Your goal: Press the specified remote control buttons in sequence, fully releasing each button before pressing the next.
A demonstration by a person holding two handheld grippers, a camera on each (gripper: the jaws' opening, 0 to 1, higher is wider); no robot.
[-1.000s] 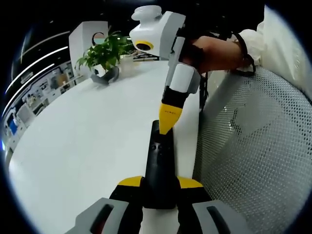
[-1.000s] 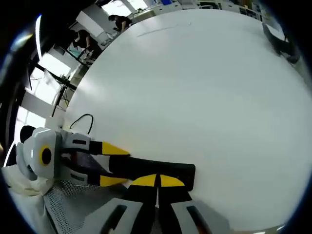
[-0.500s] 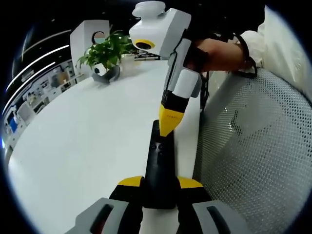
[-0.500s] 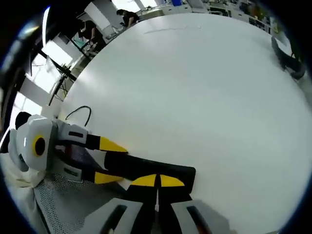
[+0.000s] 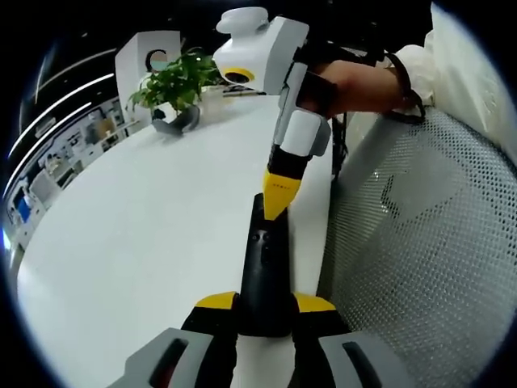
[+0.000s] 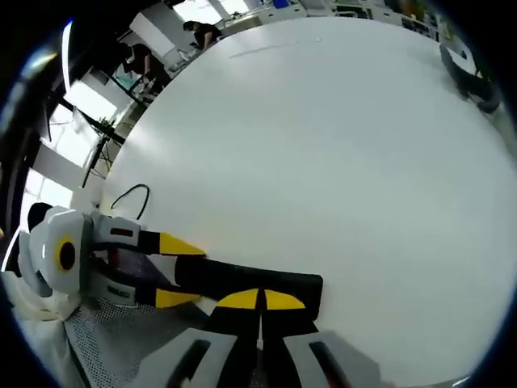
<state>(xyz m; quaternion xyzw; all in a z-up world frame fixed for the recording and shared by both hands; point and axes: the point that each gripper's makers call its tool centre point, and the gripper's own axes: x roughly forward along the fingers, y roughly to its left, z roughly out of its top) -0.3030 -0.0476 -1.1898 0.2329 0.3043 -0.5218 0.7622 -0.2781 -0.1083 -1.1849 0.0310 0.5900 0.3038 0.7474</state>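
Left claw (image 5: 265, 311) gripped the black remote (image 5: 264, 263) over the white counter (image 5: 145, 218).
Right claw (image 5: 277, 208), tips together, touched its 12 o'clock end; no writing was readable.

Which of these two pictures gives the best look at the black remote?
The left gripper view: the remote runs lengthwise up from the left tongs, its buttons facing the camera. In the right gripper view it lies sideways, partly hidden behind the right tongs.

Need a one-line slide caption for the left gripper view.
Left gripper clamps a black remote on the white table while the shut right gripper touches its top end.
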